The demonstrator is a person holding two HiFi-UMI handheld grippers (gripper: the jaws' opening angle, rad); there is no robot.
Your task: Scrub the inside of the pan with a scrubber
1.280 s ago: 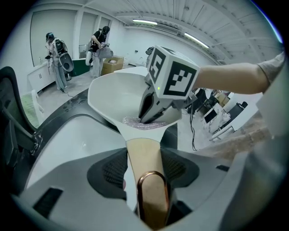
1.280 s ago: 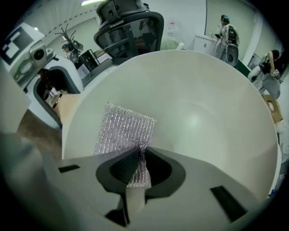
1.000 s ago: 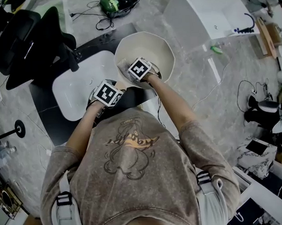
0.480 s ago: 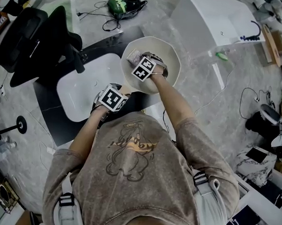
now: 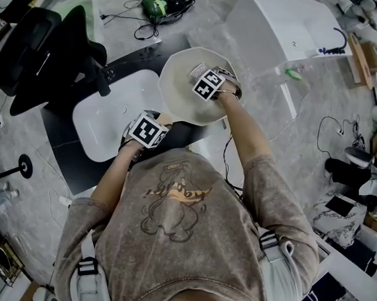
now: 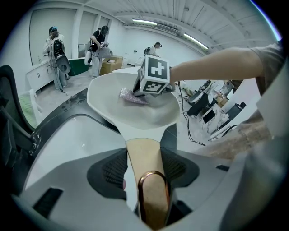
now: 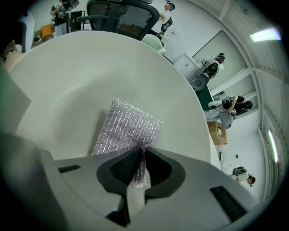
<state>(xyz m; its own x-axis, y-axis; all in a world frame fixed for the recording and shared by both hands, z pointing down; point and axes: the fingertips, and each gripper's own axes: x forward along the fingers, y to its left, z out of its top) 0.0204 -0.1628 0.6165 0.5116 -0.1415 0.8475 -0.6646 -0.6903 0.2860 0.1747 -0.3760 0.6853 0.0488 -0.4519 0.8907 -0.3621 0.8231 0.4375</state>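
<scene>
Scrubber (image 7: 128, 128) of silvery mesh sits pinched in the right gripper (image 7: 141, 166), lying against the inside of the cream pan (image 7: 67, 76). The left gripper (image 6: 144, 169) clamps its tan handle (image 6: 141, 151).

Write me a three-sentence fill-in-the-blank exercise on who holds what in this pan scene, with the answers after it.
1. The left gripper is shut on the pan by its ____.
2. The right gripper is shut on a silvery mesh ____.
3. That mesh pad lies against the pan's ____ surface, not its underside.

Missing words: handle; scrubber; inside.
</scene>
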